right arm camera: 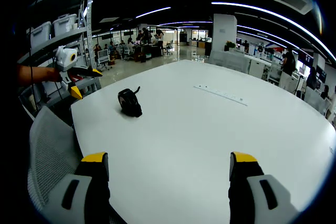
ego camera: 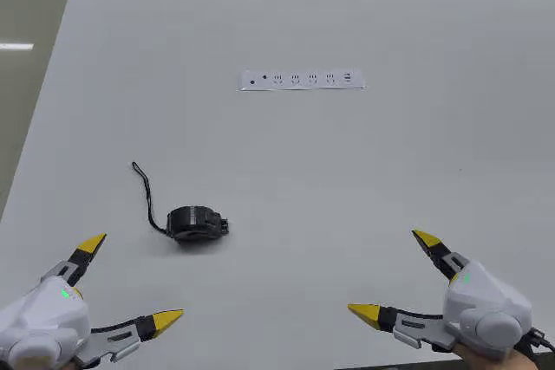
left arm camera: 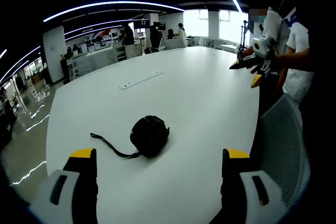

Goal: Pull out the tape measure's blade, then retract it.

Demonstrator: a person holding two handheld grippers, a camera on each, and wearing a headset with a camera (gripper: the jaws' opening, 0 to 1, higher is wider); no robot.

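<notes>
Left gripper (ego camera: 134, 278) and right gripper (ego camera: 388, 272), jaws wide, clear of tape measure (ego camera: 197, 223).

Left claw (ego camera: 130, 281) and right claw (ego camera: 392, 273) hover well apart, jaws spread wide.

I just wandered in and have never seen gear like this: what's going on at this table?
A person holds a left hand-held gripper and a right hand-held gripper, both open, over the near edge of a white table. A black tape measure lies untouched on it, closer to the left one, its blade not pulled out yet.
</notes>
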